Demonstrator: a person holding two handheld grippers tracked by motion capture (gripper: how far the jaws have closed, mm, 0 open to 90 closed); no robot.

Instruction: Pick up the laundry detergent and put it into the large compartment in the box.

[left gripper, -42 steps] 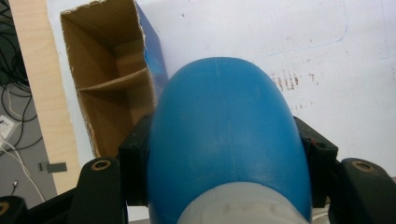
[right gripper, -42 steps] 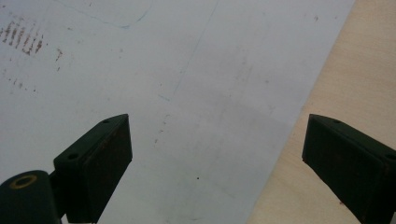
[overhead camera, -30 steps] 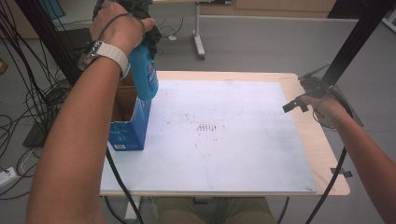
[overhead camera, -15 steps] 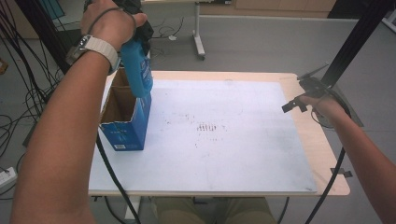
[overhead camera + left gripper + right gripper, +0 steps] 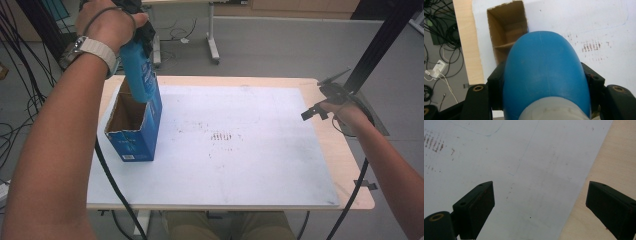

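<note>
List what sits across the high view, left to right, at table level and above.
open blue box → blue bottle in the left gripper → brown marks on the white sheet → right gripper

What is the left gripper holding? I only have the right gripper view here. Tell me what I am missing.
Observer: The left gripper is shut on a blue bottle, held above an open blue carton.
Operator: Report where that carton stands.
Observer: It stands upright near the left edge of the white board, its top flaps open.
Operator: Say whether the carton is empty.
Observer: The left gripper view looks down past the bottle into the carton; bare brown cardboard shows inside, nothing else visible.
Operator: Give me the right hand's place.
Observer: The right gripper hovers over the table's right edge, jaws open.
</note>
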